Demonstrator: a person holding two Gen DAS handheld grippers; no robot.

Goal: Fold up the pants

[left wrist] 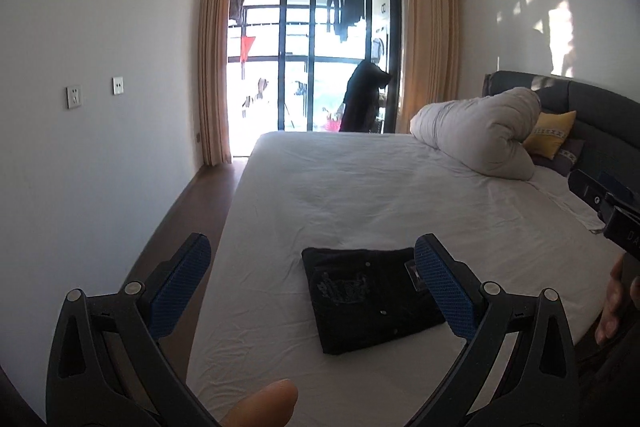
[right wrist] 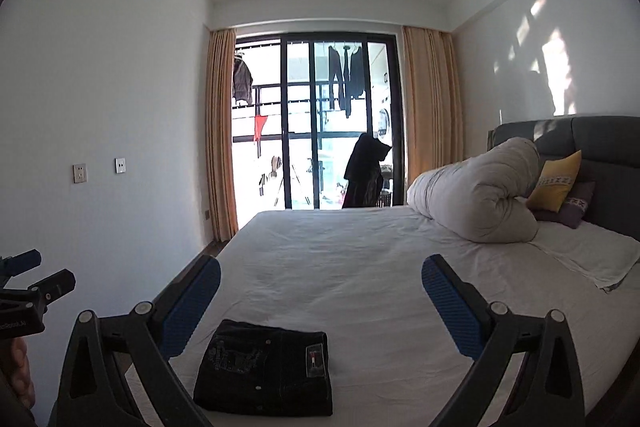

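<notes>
Left wrist: folded pants [left wrist: 370,297] lie near the bed [left wrist: 360,187] edge, open sheet beyond.

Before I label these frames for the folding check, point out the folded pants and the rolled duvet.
folded pants [right wrist: 264,371], right wrist view, middle of the top layer.
rolled duvet [left wrist: 480,135], left wrist view, middle of the roll.

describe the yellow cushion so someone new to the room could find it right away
Start at the grey headboard on the right side of the bed. Leaning on it, behind the rolled white duvet, is the yellow cushion. It is the only bright yellow thing there; the cushion beside it is purple.
</notes>
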